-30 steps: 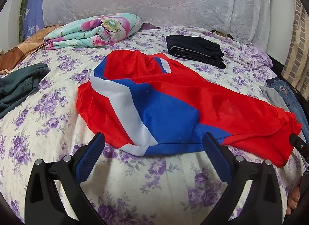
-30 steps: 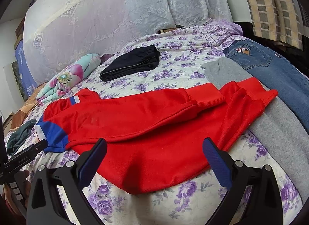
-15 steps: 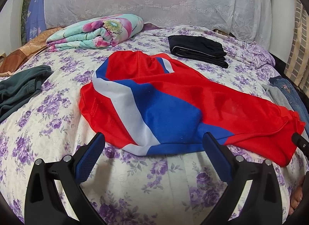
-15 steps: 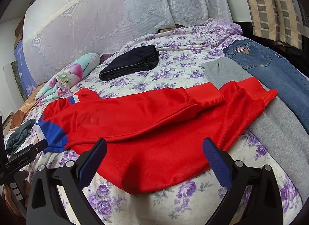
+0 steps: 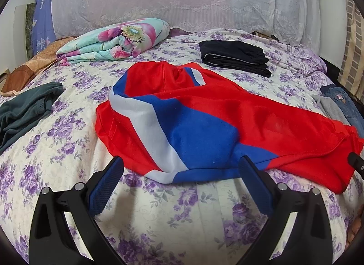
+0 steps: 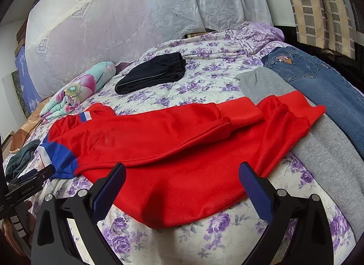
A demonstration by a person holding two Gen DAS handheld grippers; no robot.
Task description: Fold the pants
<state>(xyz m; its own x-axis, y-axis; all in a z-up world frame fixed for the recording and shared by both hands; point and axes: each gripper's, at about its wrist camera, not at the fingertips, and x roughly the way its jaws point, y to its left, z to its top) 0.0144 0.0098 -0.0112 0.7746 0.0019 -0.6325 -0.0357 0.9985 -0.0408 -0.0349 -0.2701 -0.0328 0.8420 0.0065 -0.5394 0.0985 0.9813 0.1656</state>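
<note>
Red track pants with a blue and white stripe lie crumpled across the flowered bed; the waist end faces my left gripper and the legs run off to the right. In the right wrist view the red legs and ribbed cuffs lie side by side. My left gripper is open and empty, just short of the blue waist edge. My right gripper is open and empty, its fingers over the near edge of the red legs. The left gripper's tip also shows in the right wrist view.
Folded black pants lie at the back. A folded floral quilt sits at the back left. A dark green garment lies at the left. Grey pants and blue jeans lie at the right, under the red cuffs.
The left wrist view has shifted slightly, with the pants sitting a little further right and lower in frame. The right gripper and the pants have not visibly moved.
</note>
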